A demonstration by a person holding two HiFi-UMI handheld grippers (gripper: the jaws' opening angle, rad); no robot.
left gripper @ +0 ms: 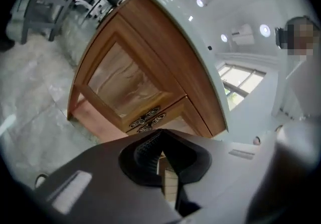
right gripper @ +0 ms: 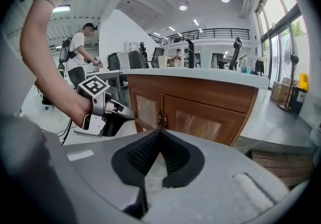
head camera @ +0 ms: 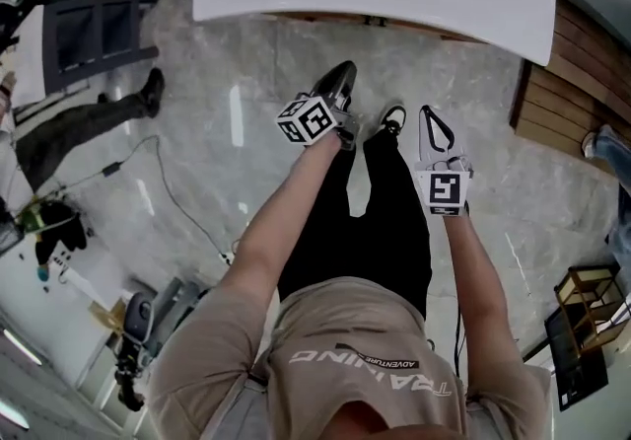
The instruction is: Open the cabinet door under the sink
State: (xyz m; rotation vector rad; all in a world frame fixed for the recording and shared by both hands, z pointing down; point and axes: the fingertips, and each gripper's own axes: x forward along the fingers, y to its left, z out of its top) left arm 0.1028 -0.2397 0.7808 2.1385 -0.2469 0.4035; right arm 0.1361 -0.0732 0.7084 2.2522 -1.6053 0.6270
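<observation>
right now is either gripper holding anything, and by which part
Nothing is held. The left gripper and the right gripper both have their jaws shut and empty, apart from the cabinet door handles.

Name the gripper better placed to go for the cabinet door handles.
Left, probably. The left gripper reaches nearer the cabinet than the right gripper, and the door handles sit straight ahead of its jaws in its own view. Both are shut, so it must open first.
</observation>
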